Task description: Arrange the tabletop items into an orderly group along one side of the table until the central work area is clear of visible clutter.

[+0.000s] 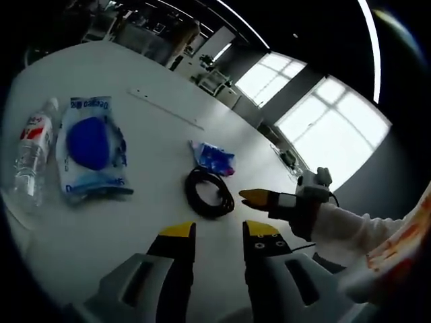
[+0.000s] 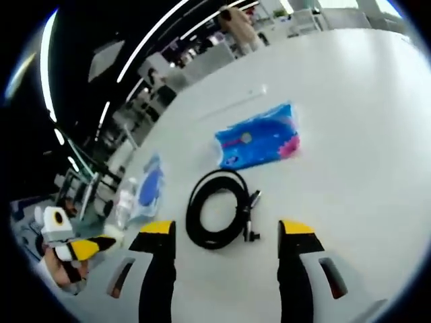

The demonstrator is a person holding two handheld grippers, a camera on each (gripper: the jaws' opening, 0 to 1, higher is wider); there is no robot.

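A black coiled cable [image 1: 210, 193] lies on the white table [image 1: 141, 222], just ahead of my left gripper [image 1: 219, 230], which is open and holds nothing. My right gripper [image 2: 227, 229] is wide open, and the cable coil [image 2: 219, 208] lies on the table in line with its gap, ungripped. A small blue and pink packet [image 1: 214, 158] rests just beyond the cable. Further left are a blue and white pouch [image 1: 91, 148] and a clear water bottle [image 1: 30, 158]. The right gripper [image 1: 256, 197] comes in from the right, held by a white-sleeved hand.
The blue and pink packet [image 2: 259, 141] lies past the cable, with the pouch [image 2: 149, 188] and bottle [image 2: 124, 202] to the left near the table edge. The left gripper [image 2: 91, 249] shows at the far left. A person [image 2: 236, 23] stands beyond the table. Bare tabletop [image 2: 363, 134] spreads right.
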